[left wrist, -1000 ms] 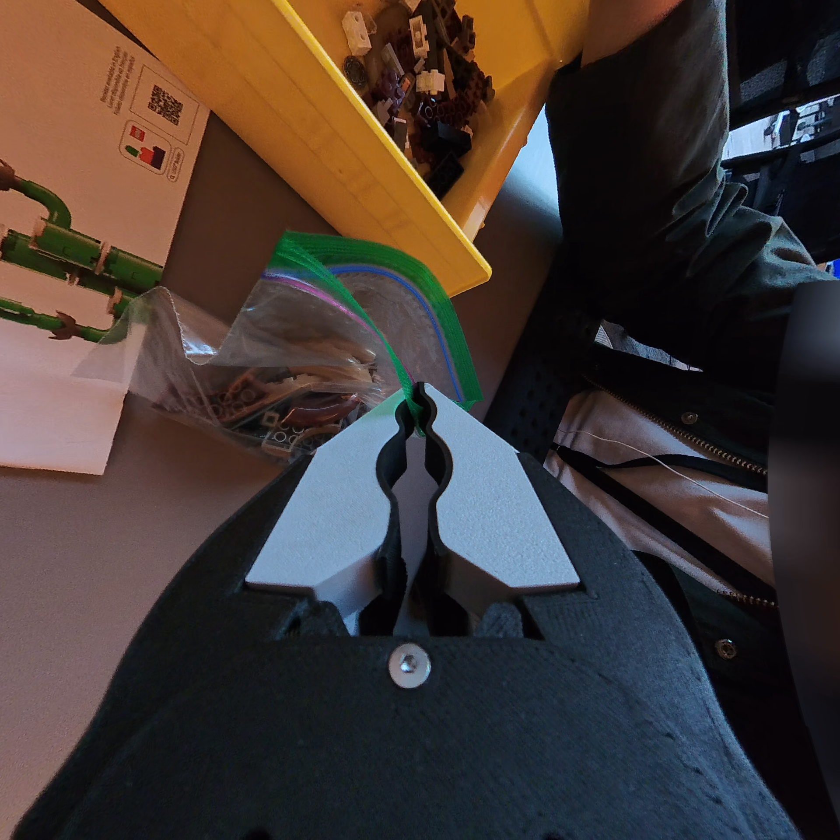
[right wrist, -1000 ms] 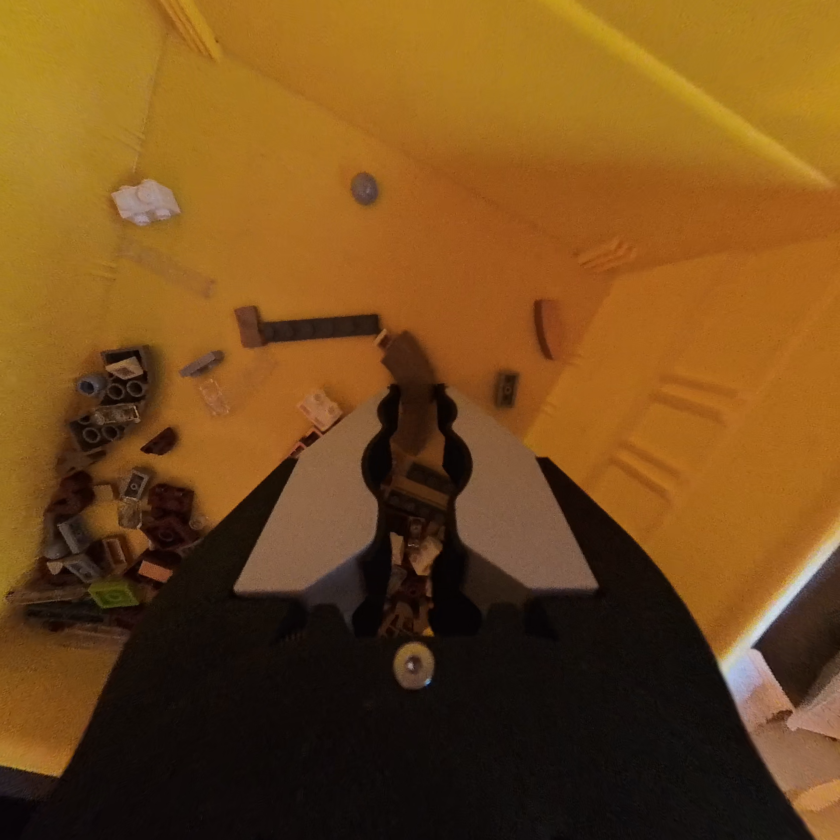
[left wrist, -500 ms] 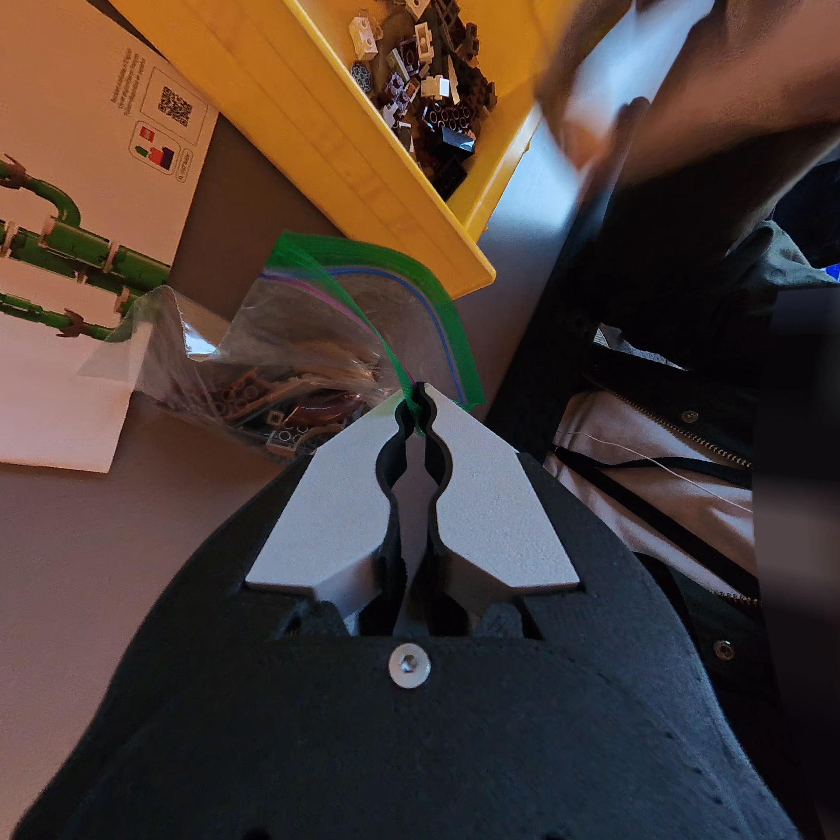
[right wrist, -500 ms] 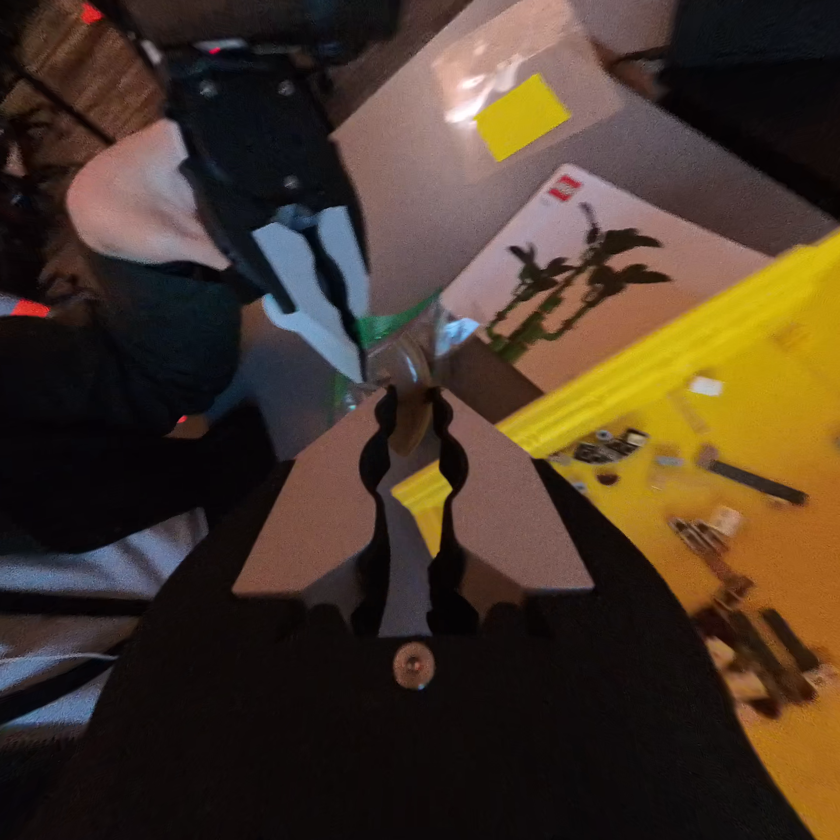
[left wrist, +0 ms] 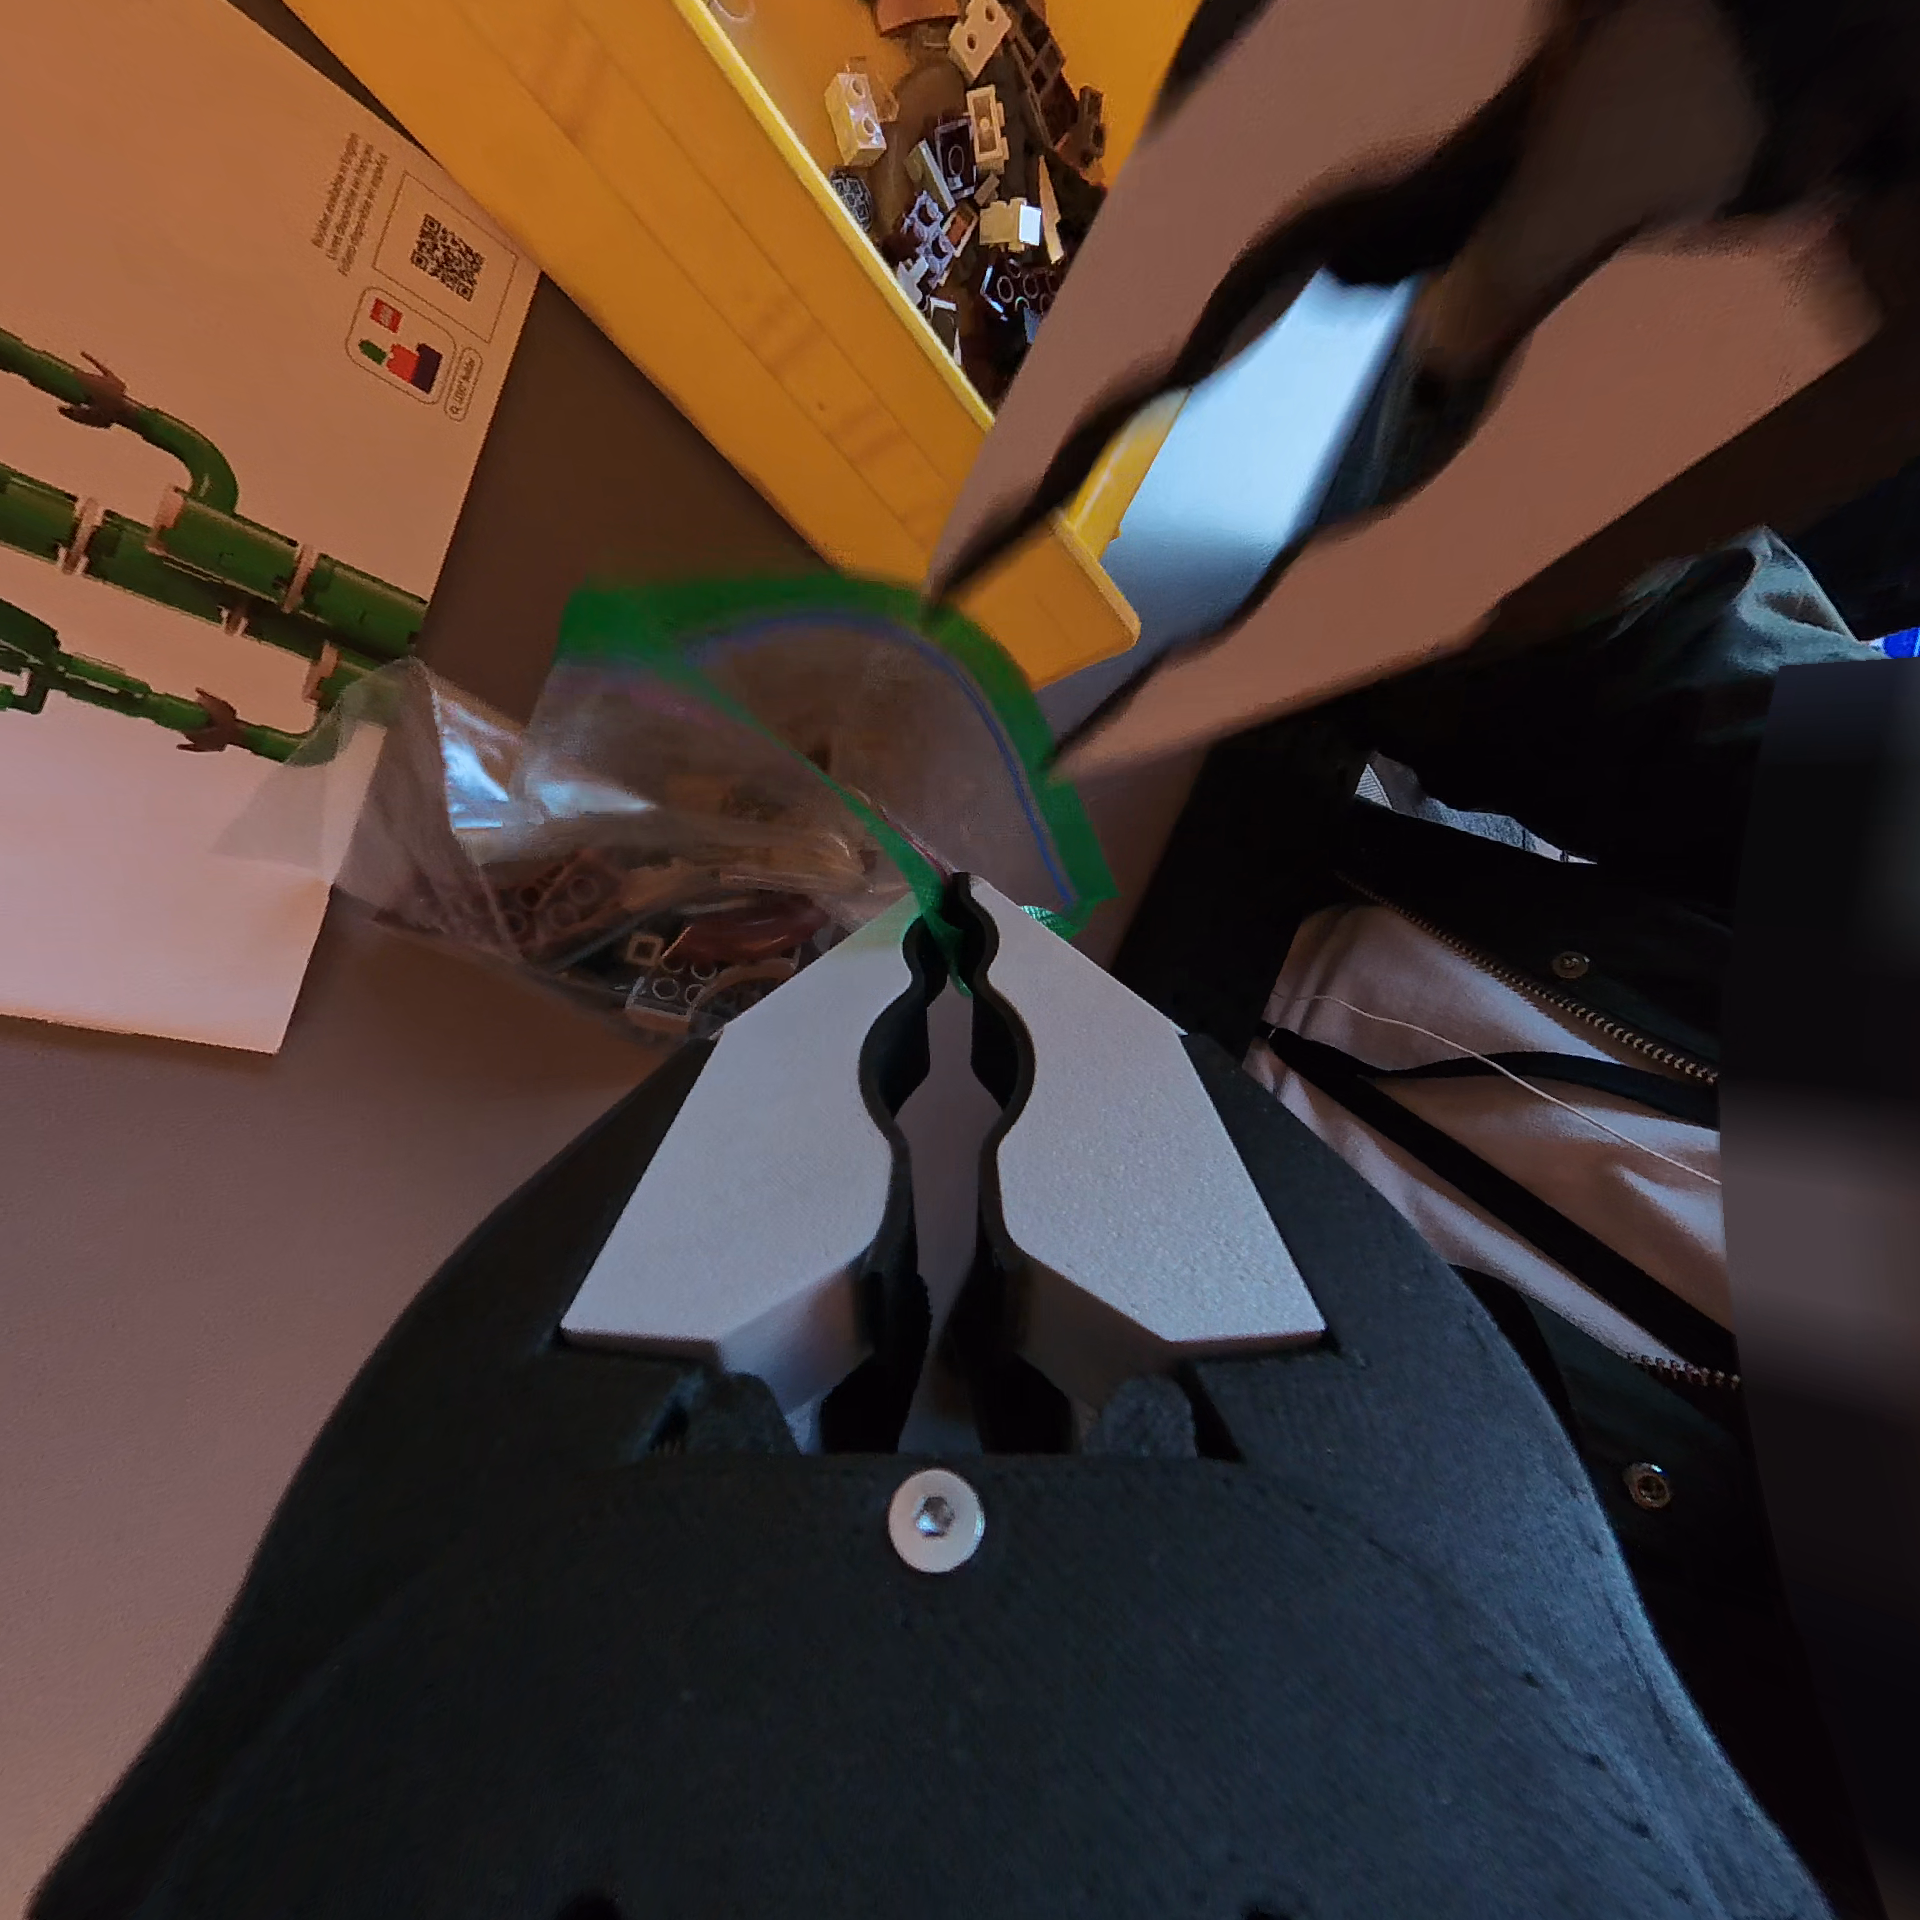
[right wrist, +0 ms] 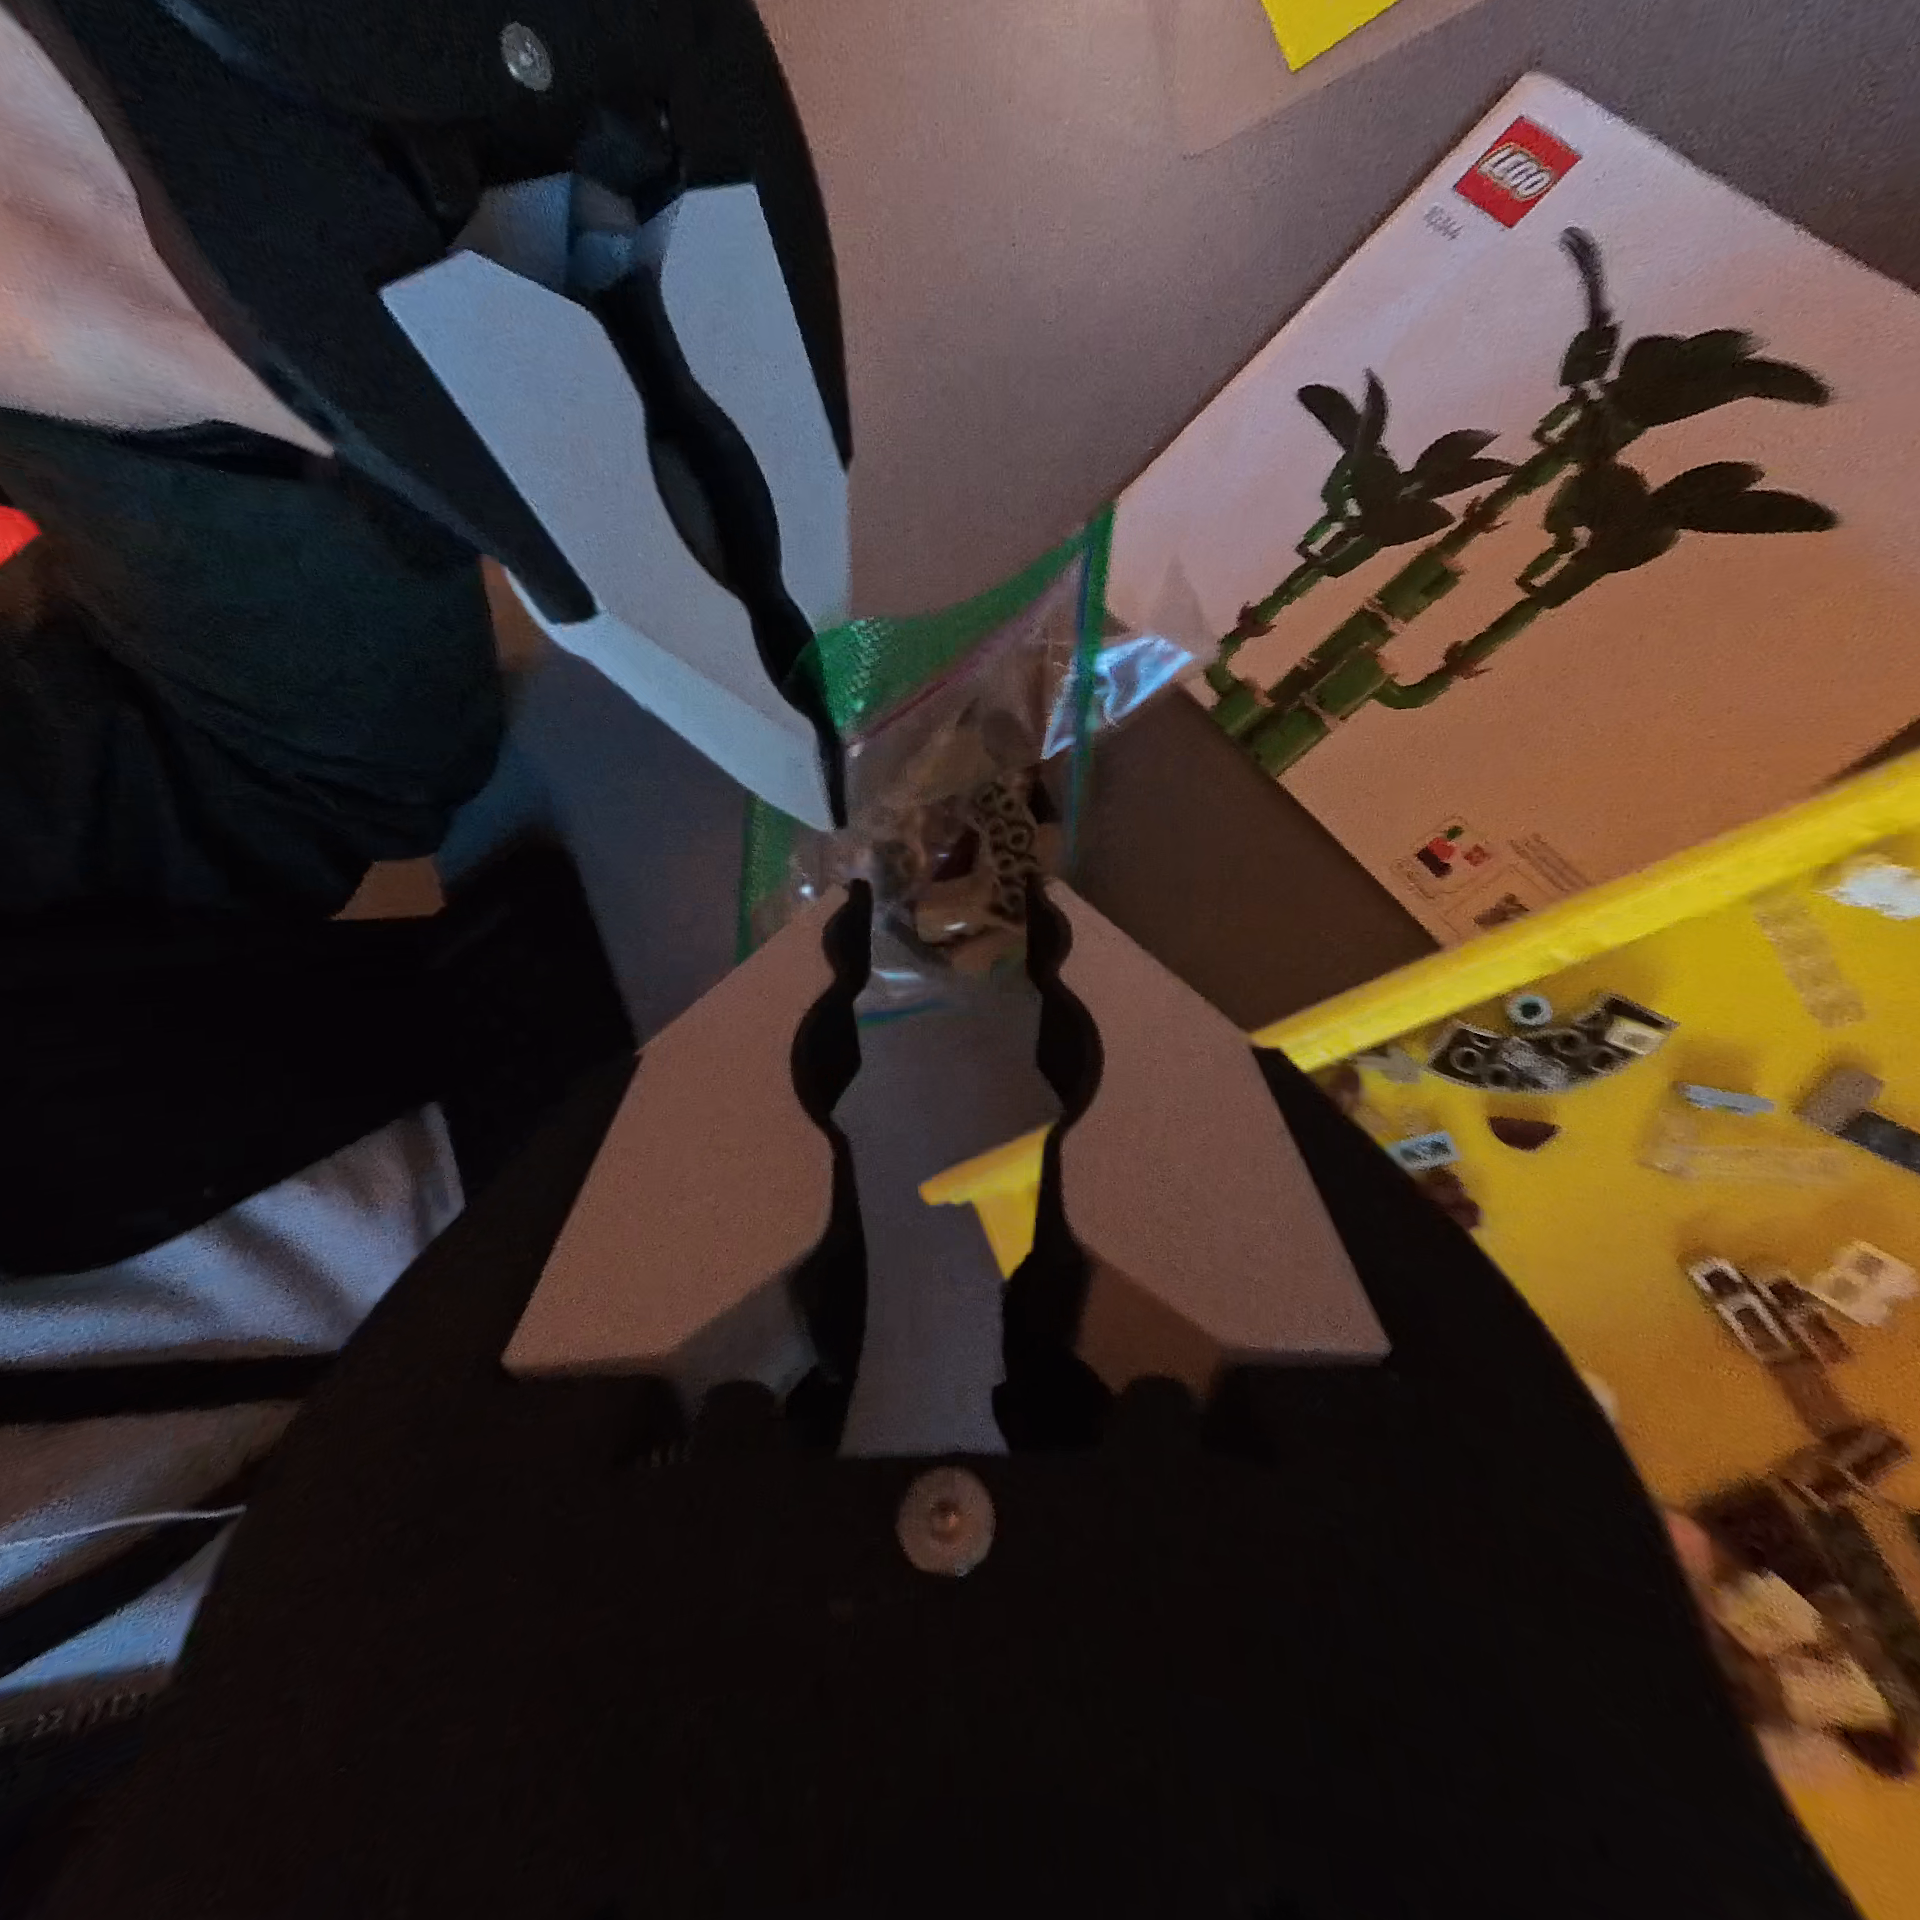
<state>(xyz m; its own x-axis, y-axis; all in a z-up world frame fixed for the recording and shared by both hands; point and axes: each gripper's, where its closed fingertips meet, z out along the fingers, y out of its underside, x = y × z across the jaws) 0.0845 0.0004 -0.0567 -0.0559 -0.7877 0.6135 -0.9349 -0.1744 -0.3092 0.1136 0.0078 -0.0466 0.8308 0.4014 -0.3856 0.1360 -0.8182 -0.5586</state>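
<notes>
Left gripper (left wrist: pixel 961 904): fingers pressed together, pinching the green zip edge of the clear zip bag (left wrist: pixel 727 790), which holds its mouth open and lifted. The bag lies on the grey-brown table (left wrist: pixel 208 1195), its far end overlapping the corner of the instruction booklet (left wrist: pixel 187 312). Inside the bag: small toy bricks (left wrist: pixel 665 935), brown, dark and tan, mostly settled low

Right gripper (right wrist: pixel 940 894): fingers spread, nothing between them. Tips sit right at the bag's open mouth, straddling it. Left wrist view shows one right fingertip (left wrist: pixel 940 592) touching or just beside the green rim on the far side, the other just beside the rim nearer the person; motion blur, cannot tell actual contact. Loose bricks show through the gap between the tips in the right wrist view

Yellow plastic bin (left wrist: pixel 831 343): just beside the bag, its corner near the bag mouth. Pile of mixed bricks (left wrist: pixel 966 177) in the corner nearest the grippers; more are scattered across the bin floor in the right wrist view, blurred

Booklet is flat on the table, beside the bin, with a green bamboo-like brick plant pictured on it, plus a red logo square at one corner. A person in a dark jacket (left wrist: pixel 1558 831) sits at the table edge, behind both grippers
</notes>
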